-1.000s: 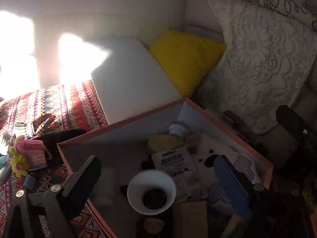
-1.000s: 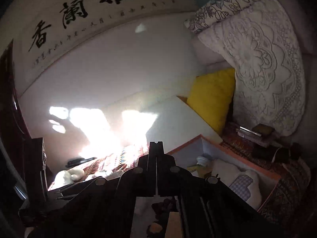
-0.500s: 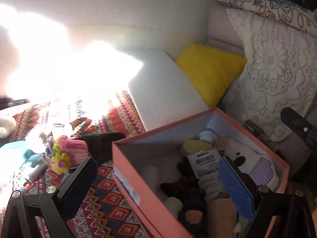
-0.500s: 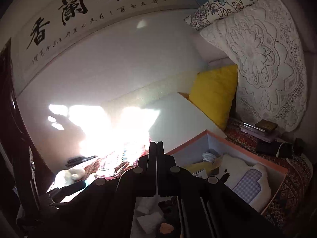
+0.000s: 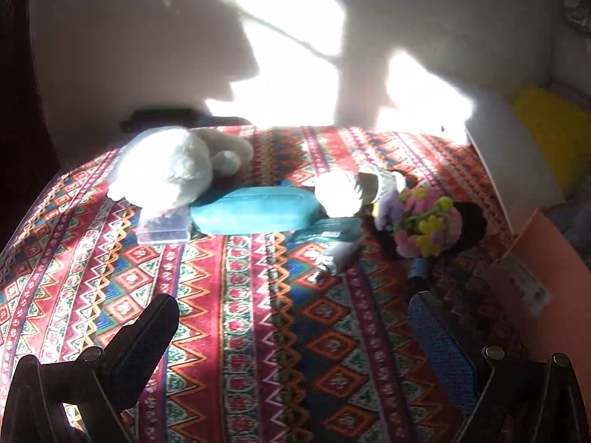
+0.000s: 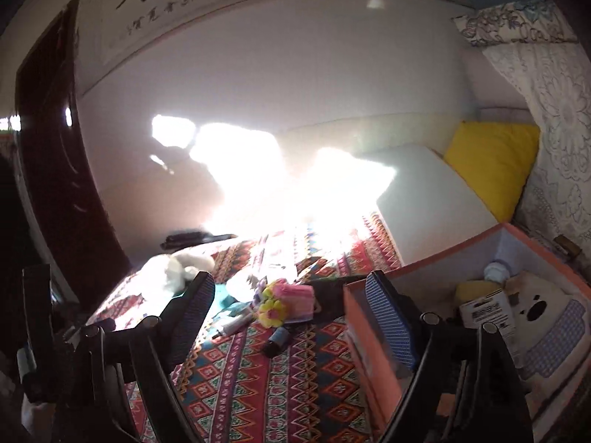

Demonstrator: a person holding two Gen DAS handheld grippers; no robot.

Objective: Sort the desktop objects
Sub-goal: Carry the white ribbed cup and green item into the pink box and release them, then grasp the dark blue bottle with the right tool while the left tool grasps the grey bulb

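L claw (image 5: 291, 317) spread wide, nothing between fingers, hovering over patterned red woven cloth on tabletop (image 5: 236, 295). R claw (image 6: 295, 306) also spread, empty, poised over the near wall of the salmon-orange cardboard box (image 6: 373, 354). Loose items on cloth, clustered toward far side: white plush toy (image 5: 166, 170), teal zip pouch (image 5: 255, 208) just beside it, clear plastic case w/ dark contents (image 5: 162, 227) tucked at plush's near edge, small silver tube (image 5: 336, 258), pink knitted flower bunch w/ yellow blooms (image 5: 424, 221), small dark blue bottle (image 6: 277, 339) near box. Box already holds a cream bear-face cushion w/ blue gingham (image 6: 546, 321), a labelled packet (image 6: 484, 313), other bits; hard to ID in shadow. So sort looks part-done: some items in, several out. Risks: harsh sun glare washes out objects near flower bunch, edges hard to judge → mis-set grip. Tube round, may roll off pads. Plush bulky, soft; pinch may catch only fur and slip. R claw close to box wall, could knock it.
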